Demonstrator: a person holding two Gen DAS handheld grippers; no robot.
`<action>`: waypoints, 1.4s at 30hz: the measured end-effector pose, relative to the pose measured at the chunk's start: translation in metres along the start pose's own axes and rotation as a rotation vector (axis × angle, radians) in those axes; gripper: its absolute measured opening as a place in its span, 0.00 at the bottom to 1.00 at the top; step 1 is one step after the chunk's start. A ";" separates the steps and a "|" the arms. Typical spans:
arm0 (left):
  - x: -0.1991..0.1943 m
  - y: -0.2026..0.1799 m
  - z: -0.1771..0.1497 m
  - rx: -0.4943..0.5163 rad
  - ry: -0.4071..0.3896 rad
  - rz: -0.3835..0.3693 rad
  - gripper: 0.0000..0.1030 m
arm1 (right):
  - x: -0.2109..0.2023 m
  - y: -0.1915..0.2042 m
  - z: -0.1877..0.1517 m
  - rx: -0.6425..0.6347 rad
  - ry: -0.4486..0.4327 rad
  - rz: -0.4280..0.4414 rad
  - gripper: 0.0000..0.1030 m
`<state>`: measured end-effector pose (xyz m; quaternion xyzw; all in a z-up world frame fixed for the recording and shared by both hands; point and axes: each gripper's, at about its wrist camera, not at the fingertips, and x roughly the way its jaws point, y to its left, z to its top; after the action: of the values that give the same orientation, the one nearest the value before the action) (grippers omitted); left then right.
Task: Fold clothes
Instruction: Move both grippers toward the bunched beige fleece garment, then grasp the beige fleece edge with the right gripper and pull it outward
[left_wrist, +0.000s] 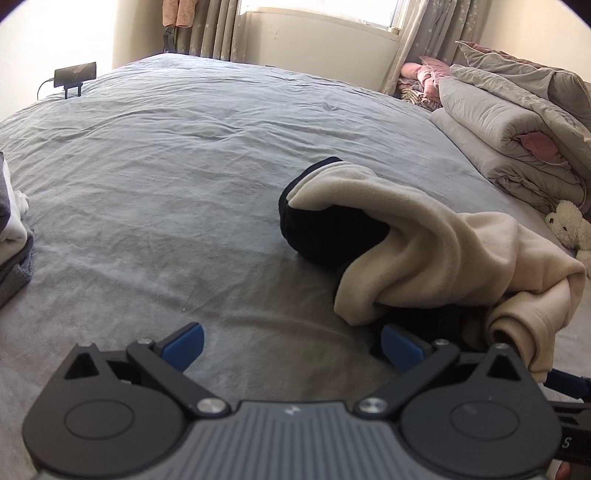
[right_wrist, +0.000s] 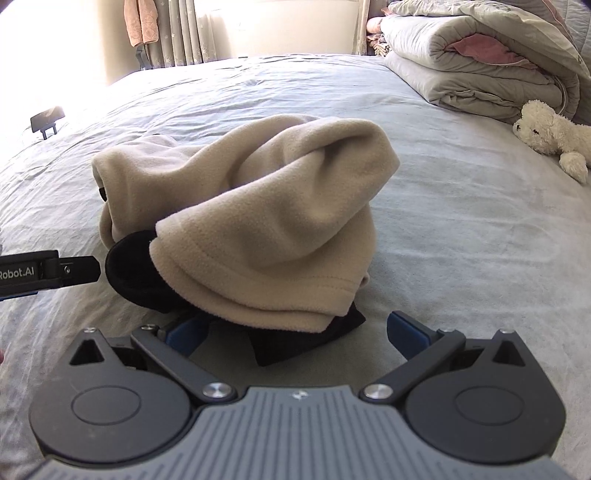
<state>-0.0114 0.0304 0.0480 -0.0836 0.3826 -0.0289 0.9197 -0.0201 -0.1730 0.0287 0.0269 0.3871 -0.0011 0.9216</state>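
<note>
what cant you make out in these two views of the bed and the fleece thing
- Garment type: the beige fleece lies bunched in both views; its own folds hide its shape.
- Dark fabric: mostly covered by the fleece; lining or separate piece, unclear.
- Stack of clothes: cut off by the left wrist view's left edge.
- Black device: too small to identify.

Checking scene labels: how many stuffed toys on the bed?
1. A white plush toy lies on the bed at the right, beside the folded quilt; the left wrist view shows it too. Others could be hidden behind the bedding.
</note>
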 end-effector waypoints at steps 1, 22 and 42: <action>-0.001 -0.002 0.000 0.011 -0.009 -0.003 1.00 | -0.001 0.001 0.000 -0.004 -0.001 -0.003 1.00; -0.004 -0.020 -0.006 0.094 -0.035 -0.070 1.00 | -0.033 0.009 0.014 -0.061 -0.151 0.032 0.21; 0.002 -0.032 -0.010 0.154 -0.040 -0.122 1.00 | -0.059 -0.071 0.024 0.184 -0.289 -0.362 0.18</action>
<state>-0.0170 -0.0026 0.0451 -0.0362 0.3549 -0.1124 0.9274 -0.0456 -0.2463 0.0844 0.0405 0.2478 -0.2055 0.9459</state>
